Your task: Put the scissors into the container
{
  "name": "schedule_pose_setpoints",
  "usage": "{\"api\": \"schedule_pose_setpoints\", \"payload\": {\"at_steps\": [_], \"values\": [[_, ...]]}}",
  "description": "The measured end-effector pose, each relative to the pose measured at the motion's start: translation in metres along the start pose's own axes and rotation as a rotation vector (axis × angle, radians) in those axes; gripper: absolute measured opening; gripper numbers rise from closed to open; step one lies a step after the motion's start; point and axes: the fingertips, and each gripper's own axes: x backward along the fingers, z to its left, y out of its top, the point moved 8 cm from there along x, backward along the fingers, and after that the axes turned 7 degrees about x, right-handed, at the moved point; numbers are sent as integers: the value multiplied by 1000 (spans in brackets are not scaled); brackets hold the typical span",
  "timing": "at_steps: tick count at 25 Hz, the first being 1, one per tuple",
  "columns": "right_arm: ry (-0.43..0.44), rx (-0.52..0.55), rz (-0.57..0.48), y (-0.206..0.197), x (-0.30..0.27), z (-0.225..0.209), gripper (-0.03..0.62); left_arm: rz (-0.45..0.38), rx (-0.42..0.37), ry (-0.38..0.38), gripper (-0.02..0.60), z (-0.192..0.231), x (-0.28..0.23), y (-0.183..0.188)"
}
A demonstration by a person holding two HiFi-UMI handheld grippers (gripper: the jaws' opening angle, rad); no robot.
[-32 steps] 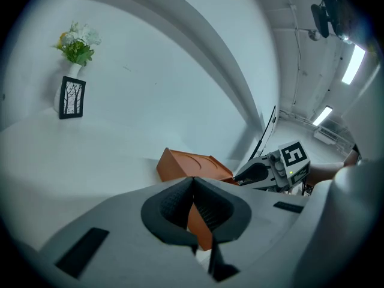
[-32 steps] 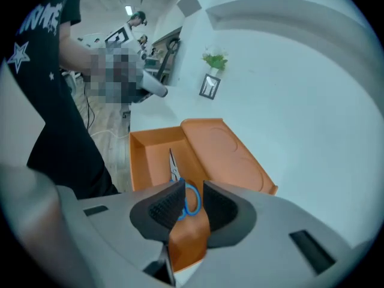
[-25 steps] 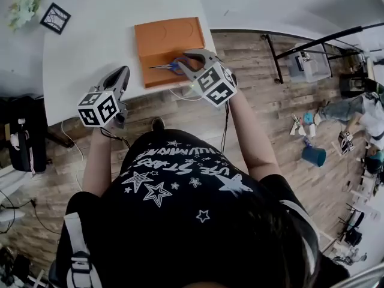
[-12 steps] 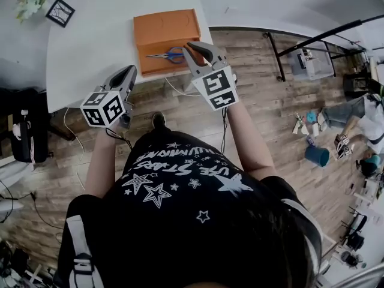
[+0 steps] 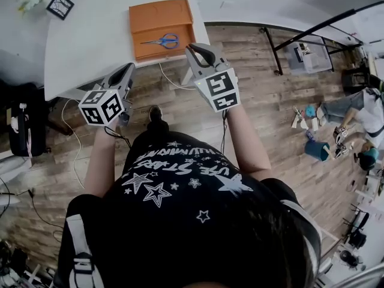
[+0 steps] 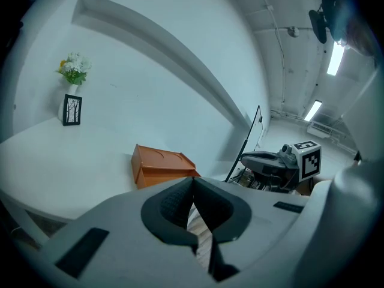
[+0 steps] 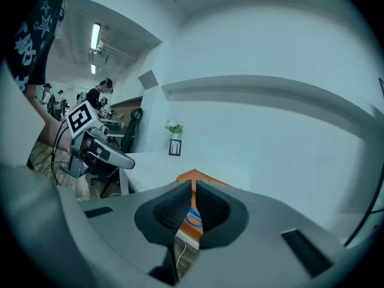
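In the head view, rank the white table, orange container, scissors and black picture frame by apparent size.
1. white table
2. orange container
3. scissors and picture frame: too close to rank; the scissors look longer, the frame broader.

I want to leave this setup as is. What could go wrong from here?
The orange container sits at the white table's near corner, close to the right gripper; a forward swing could knock it off, scissors included.
A white cable dangles below that edge beside the gripper and might snag it.
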Motion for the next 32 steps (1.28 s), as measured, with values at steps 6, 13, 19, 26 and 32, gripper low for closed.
{"api": "schedule_pose_setpoints", "payload": {"at_steps": [6, 13, 19, 26, 32], "values": [[-8, -51, 6, -17, 56, 22, 55, 10, 14, -7, 18, -40, 29, -39], [-9, -71, -6, -21, 116, 56, 54, -12, 16, 5, 18, -77, 80, -74], [12, -95, -5, -32, 150, 83, 54, -21, 20, 16, 18, -99, 112, -104], [36, -147, 1, -48, 184, 112, 54, -25, 22, 40, 18, -118, 150, -133], [44, -157, -7, -54, 208, 128, 54, -22, 25, 52, 20, -133, 171, -152]]}}
